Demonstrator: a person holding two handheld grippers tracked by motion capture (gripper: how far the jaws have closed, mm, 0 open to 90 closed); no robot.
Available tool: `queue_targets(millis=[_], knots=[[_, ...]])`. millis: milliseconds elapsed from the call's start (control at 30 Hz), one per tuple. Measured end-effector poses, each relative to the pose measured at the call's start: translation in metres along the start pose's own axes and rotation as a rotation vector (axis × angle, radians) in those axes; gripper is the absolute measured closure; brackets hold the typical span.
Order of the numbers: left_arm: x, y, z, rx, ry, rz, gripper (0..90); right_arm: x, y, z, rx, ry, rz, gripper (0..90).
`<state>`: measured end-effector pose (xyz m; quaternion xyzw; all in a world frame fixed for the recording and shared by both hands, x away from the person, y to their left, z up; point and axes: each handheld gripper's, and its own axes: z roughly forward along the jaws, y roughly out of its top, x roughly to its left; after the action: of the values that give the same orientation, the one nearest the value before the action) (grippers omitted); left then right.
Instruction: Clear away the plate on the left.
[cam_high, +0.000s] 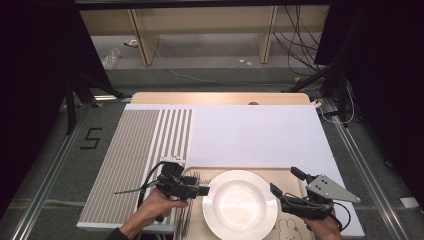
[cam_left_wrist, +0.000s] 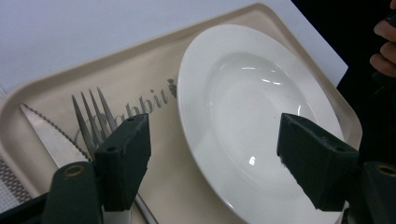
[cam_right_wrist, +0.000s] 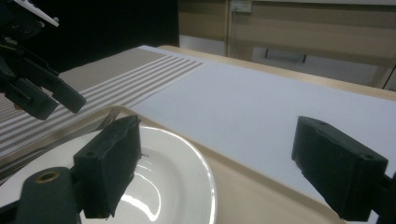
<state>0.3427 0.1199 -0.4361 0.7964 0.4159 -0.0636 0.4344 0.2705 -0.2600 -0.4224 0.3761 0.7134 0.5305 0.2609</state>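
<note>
While both the left gripper (cam_high: 202, 190) and right gripper (cam_high: 283, 186) hover wide open and empty beside the white plate (cam_high: 240, 204) on the tray (cam_high: 295, 172), a careless pinch could skid its slick rim onto the fork (cam_left_wrist: 91, 119).

A round white deep-rimmed plate (cam_high: 240, 204) sits flat and empty on a beige tray (cam_high: 283, 172). Just left of the plate, apart from it, 1 silver fork (cam_left_wrist: 88, 119) and 1 serrated knife (cam_left_wrist: 44, 134) lie side by side, pointing away from the person.
</note>
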Motion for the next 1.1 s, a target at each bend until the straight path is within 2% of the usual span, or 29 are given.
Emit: queue_targets(millis=[67,167,400,533,600,1100], knots=[[-0.002,-0.001,-0.003,-0.029,0.02,0.036,24.9,0.0,0.0,0.0,-0.004,0.001,0.0,16.5],[-0.004,-0.001,-0.006,-0.062,0.027,0.064,24.2,0.0,0.0,0.0,-0.003,0.002,0.0,16.4],[-0.007,-0.004,-0.015,-0.175,0.061,0.141,22.2,0.0,0.0,0.0,-0.002,0.002,0.0,16.4],[-0.007,-0.006,-0.018,-0.228,0.069,0.165,20.8,0.0,0.0,0.0,-0.003,0.005,0.001,16.3],[-0.006,-0.007,-0.021,-0.258,0.061,0.162,20.1,0.0,0.0,0.0,-0.007,0.007,0.001,16.3],[0.002,-0.018,-0.037,-0.356,0.098,0.199,18.9,0.001,0.0,0.0,-0.001,0.012,-0.001,16.2]])
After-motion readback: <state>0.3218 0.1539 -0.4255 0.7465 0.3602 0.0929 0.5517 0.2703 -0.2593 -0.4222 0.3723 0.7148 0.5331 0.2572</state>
